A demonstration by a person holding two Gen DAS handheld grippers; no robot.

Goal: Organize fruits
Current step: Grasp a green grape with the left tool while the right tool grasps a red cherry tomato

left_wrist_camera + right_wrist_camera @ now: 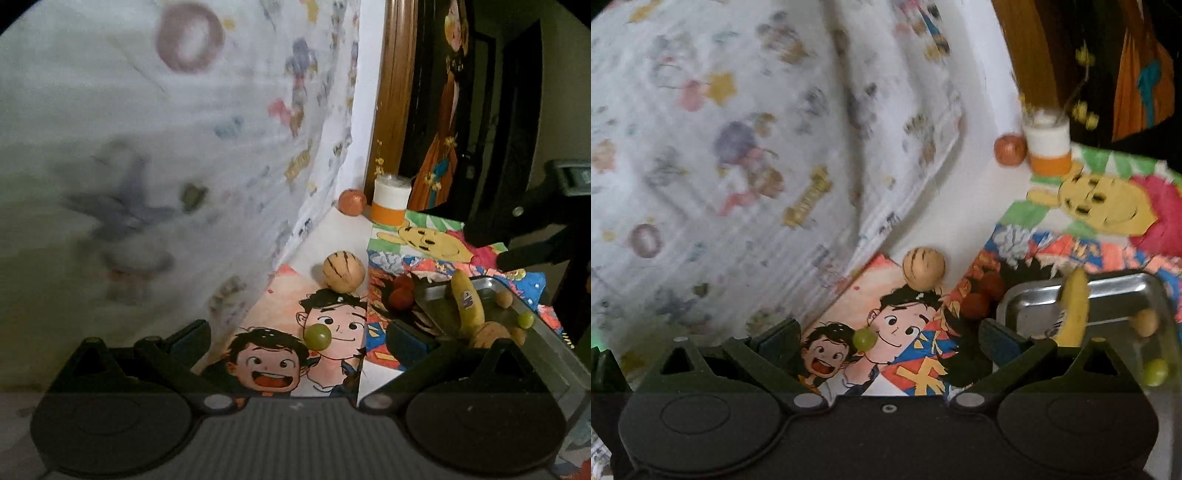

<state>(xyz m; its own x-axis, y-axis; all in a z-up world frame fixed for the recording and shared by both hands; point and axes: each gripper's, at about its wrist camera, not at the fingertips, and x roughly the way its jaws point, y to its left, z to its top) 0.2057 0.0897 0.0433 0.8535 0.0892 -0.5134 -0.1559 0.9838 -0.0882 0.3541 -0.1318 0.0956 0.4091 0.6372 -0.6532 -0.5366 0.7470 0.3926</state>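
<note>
Grippers wide open over a cartoon-print table, fruit partly gathered in a tray.

Left gripper [299, 339] and right gripper [890, 339] each fill the bottom of their own view, fingers spread far apart and holding nothing. Between both pairs of fingers, a small round green grape [318, 336] lies loose on the drawing of two cartoon boys [295, 354]. Just above it, near frame centre, sits a tan striped ball-shaped fruit [344, 272]. At lower right, a shiny rectangular metal tray [1108, 291] holds a yellow banana [1075, 306], a second green grape [1155, 372] and a small tan round fruit [1146, 322]. Two dark red round fruits [982, 295] lie just beside the tray's left edge. At upper right stand an orange round fruit [1009, 149] and a white-and-orange jar [1049, 146].
</note>
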